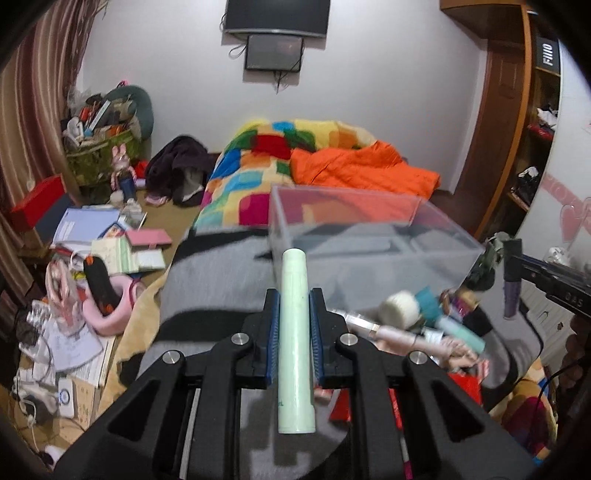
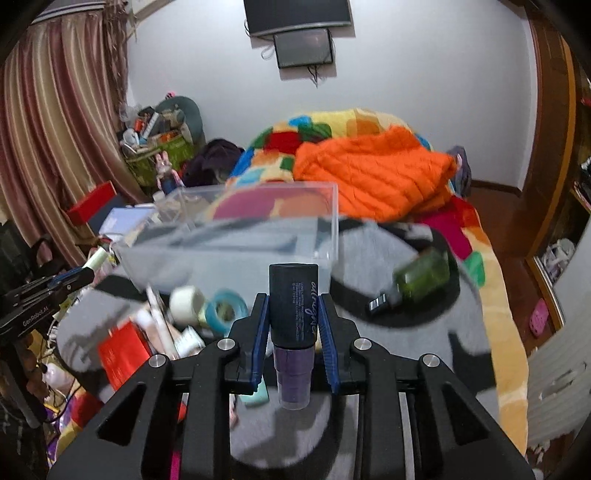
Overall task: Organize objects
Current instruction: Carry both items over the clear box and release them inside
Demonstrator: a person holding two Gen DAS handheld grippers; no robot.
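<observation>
A: Left side?
B: left gripper (image 1: 294, 314) clamped on a pale green tube (image 1: 295, 332), blue pads pressing both its sides. Tube runs lengthwise between the fingers, both ends sticking out.

A: Right?
B: right gripper (image 2: 293, 321) clamped on a dark bottle (image 2: 293, 295) with a purple lower part, cap end pointing away from the camera. Pads touching both sides.

A: What's under them?
B: Grey and black blanket (image 1: 214, 280). Pile of small stuff on it: white tape roll (image 2: 186, 301), blue tape roll (image 2: 225, 306), red box (image 2: 123, 347), pink pen-like stick (image 1: 406, 334). A green bottle (image 2: 423, 278) lies on its side, apart from the pile, to the right in the right view.

A: Bin?
B: Clear plastic box (image 1: 369, 236) just behind the pile, open top, looks bare inside. Blurred, so not certain.

A: Beyond?
B: Patchwork quilt (image 1: 258, 155) with an orange jacket (image 1: 362, 166) on it, clutter on the floor at left, striped curtain (image 2: 55, 147), white wall with a dark screen (image 1: 277, 16).
</observation>
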